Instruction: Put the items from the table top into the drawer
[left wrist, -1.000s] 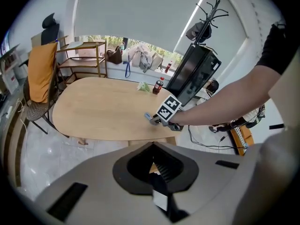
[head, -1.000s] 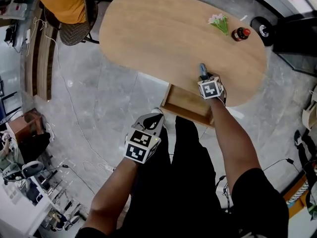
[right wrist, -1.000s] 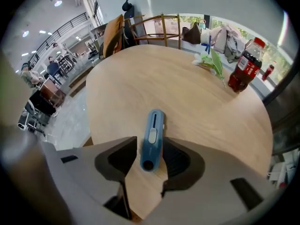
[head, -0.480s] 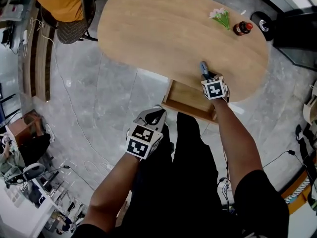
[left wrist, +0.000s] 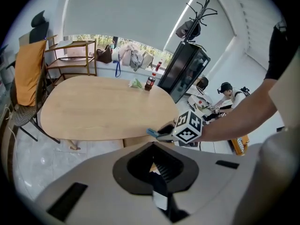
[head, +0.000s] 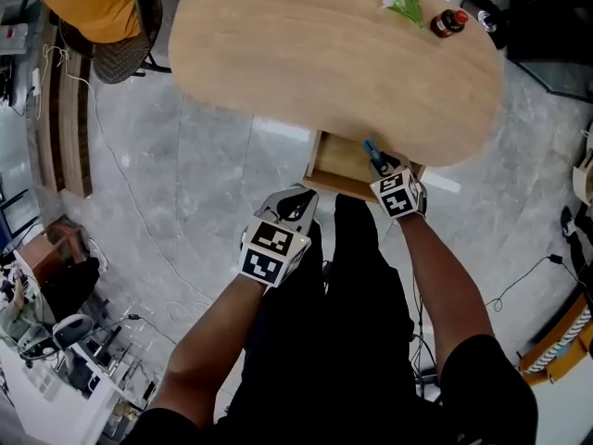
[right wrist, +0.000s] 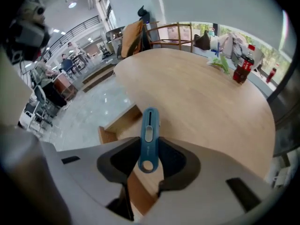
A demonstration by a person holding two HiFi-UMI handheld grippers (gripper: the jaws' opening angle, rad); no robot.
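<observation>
A blue utility knife stands upright between the jaws of my right gripper, which have just been closing and now press on it. In the head view that right gripper holds the knife over the open wooden drawer under the near edge of the oval wooden table. A dark bottle with a red cap and a small bunch of flowers lie at the table's far right. My left gripper hangs empty beside the person's legs, short of the table.
A chair with an orange cloth stands at the table's far left. Cables run over the grey floor. A black cabinet and a coat stand are beyond the table's right end. The person's dark trousers fill the space below the drawer.
My right gripper has carried the blue knife back off the table's edge and now holds it over the open drawer. The left gripper has barely moved.
</observation>
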